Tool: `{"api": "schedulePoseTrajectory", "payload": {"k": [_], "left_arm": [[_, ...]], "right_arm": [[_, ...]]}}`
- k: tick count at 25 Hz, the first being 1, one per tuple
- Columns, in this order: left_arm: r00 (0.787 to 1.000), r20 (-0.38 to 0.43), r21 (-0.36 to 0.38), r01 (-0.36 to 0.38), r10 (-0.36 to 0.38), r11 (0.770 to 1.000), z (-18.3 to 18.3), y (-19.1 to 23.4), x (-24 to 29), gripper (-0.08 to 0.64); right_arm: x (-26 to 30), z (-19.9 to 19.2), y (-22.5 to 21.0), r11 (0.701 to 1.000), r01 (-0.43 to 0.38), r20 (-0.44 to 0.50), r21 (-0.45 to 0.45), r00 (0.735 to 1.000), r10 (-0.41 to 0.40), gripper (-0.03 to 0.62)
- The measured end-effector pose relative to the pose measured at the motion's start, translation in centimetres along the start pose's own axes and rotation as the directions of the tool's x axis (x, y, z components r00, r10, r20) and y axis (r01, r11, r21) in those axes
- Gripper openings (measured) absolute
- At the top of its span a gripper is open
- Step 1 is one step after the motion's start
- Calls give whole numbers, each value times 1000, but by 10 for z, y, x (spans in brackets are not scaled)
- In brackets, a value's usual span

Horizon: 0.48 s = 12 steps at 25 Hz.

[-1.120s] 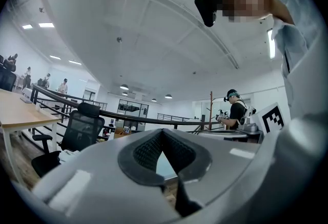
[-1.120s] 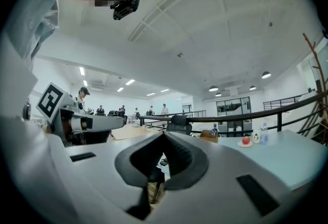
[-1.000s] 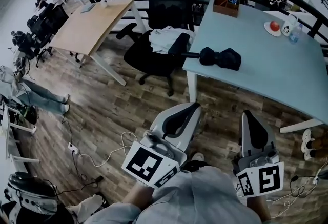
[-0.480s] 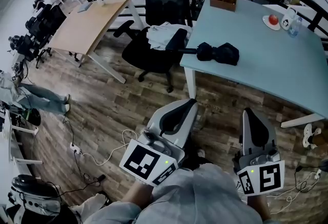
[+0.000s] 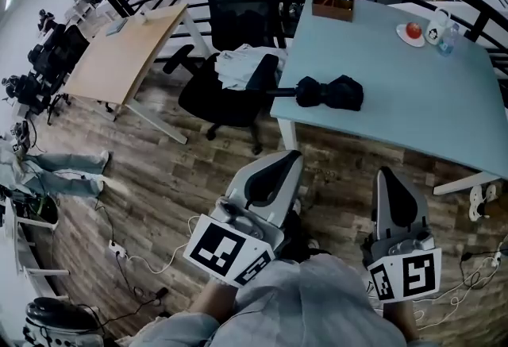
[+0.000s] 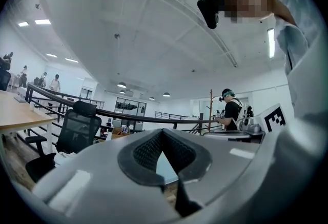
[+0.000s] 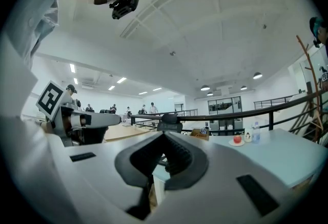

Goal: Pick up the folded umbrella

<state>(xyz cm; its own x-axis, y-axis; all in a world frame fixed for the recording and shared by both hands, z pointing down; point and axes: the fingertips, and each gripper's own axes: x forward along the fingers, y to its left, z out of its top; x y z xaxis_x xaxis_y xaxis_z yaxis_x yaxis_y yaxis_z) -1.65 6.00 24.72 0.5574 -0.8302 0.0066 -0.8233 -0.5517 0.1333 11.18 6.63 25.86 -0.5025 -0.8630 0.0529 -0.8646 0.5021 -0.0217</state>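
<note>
Here we are: the folded umbrella (image 5: 332, 92) lies dark and bunched on the light-blue table (image 5: 413, 111), right at its near left corner, with the handle (image 5: 279, 90) poking out past the left edge toward the office chair (image 5: 226, 87). Left gripper (image 5: 276, 175) and right gripper (image 5: 394, 196) are both down near the person, over the wooden floor (image 5: 159, 171), well apart from the table, and each has its fingers pressed together on nothing. That's the worry: reach in closed and the tips would shove the bundle, and this close to the edge it could roll off onto the chair or floor. A pinch on loose fabric alone might also let it sag and slip free.
</note>
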Motion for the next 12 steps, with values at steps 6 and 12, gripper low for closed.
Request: {"api": "schedulePoseTrajectory", "payload": {"k": [6,12], "left_arm": [[999,-15,-3,48,-48,999,5,28,29,5],[995,-28,-2,97,-97,995,9,58,62,5]], "right_arm": [[36,4,-9,999,38,-2,4,999,-38,0],[75,9,-20,997,83,-4,7,997,-83,0]]}}
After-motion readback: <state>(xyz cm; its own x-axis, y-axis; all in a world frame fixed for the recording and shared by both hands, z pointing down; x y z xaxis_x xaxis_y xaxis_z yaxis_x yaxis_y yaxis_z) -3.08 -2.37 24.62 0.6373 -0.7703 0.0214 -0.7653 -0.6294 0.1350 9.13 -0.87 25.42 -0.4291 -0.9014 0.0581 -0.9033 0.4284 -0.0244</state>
